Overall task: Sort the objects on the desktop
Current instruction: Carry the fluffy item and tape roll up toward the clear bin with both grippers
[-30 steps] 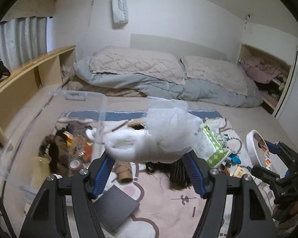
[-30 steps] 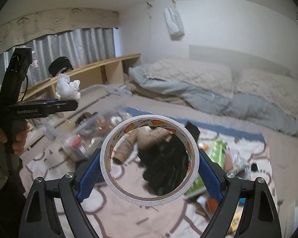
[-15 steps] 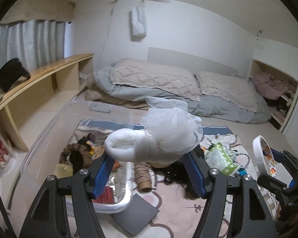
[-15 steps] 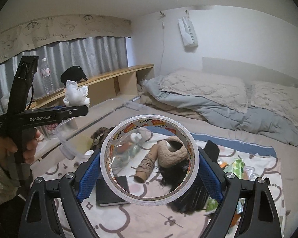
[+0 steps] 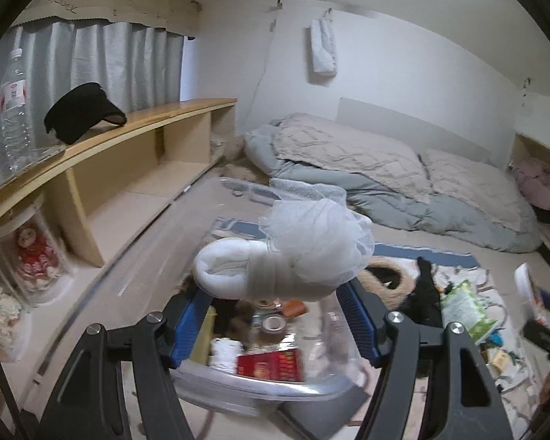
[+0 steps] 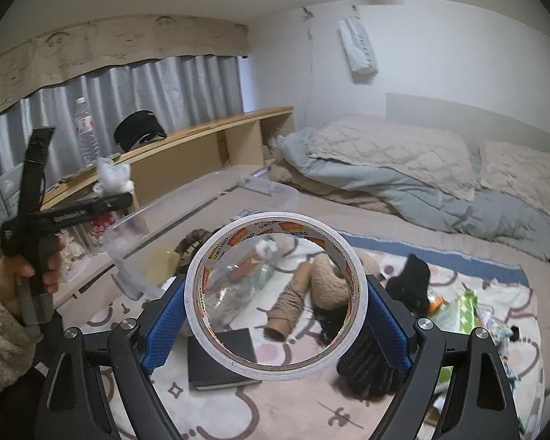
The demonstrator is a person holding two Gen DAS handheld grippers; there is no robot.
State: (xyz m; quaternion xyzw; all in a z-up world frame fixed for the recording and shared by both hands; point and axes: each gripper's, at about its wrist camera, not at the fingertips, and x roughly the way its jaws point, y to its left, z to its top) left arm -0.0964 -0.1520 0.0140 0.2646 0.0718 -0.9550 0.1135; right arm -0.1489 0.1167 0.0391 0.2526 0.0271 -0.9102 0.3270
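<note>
**A:** Start with the biggest thing. Where does the clear plastic bin (image 5: 322, 377) sit?

**B:** On the patterned mat (image 6: 311, 414), at its edge nearest the wooden shelf (image 5: 143, 124). It already holds a red packet, a roll and other small items, so its near end is crowded.

**A:** And the left gripper (image 5: 275, 315)?

**B:** Its jaws pinch a white bundle with a mesh puff (image 5: 286, 260), carried in the air right above the bin's near end. The mesh is loose; I'd judge it could snag on a pad at release, so the bundle drags out or lands on the rim and tips over the side.

**A:** The right gripper (image 6: 275, 315)?

**B:** Jaws set wide but clamped on a roll of tape (image 6: 275, 289), pads on its outer sides, ring facing the camera. It hangs over the middle of the mat, above a dark notebook (image 6: 220, 355), well short of the bin. The grip is only on the curved outside, so a tilt could let the roll swivel or slip.

**A:** Anything else?

**B:** Both grippers heading for one bin could collide over it.
</note>
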